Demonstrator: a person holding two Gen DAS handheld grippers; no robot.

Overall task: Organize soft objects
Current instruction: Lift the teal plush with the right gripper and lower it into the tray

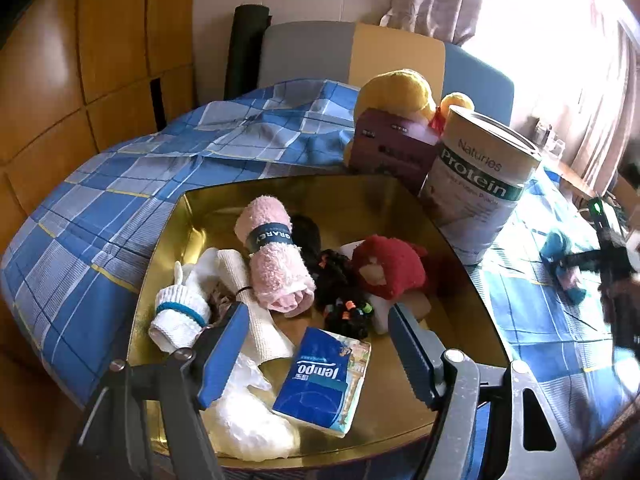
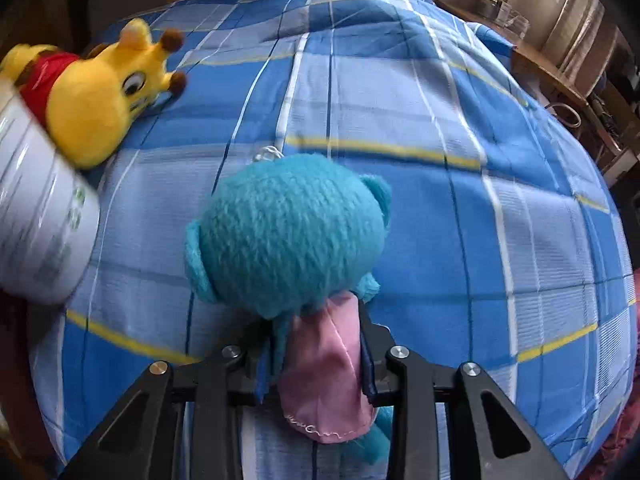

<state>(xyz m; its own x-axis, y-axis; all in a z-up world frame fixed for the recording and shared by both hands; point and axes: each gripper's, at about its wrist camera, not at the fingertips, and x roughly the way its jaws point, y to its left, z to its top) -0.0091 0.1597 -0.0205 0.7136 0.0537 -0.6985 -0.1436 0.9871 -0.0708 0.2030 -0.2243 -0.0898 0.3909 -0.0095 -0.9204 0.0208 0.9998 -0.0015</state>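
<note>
Teal plush toy (image 2: 292, 236) pinched in right gripper (image 2: 316, 364), above checked bedspread (image 2: 460, 184).
Soft, light, squashy; best gripped at pink-clothed body. Left gripper (image 1: 316, 344) spread wide, empty, over gold tray (image 1: 400, 208).

Gold tray (image 1: 460, 240) on the checked bedspread: rolled pink towel (image 1: 276, 264), red plush (image 1: 390, 268), white knit roll (image 1: 180, 316), black hair ties (image 1: 344, 304), tissue pack (image 1: 324, 380). Teal plush (image 2: 288, 232), pink dress, gripped upright in the right claw (image 2: 316, 356). Yellow giraffe plush (image 2: 100, 96) lying beyond.
</note>
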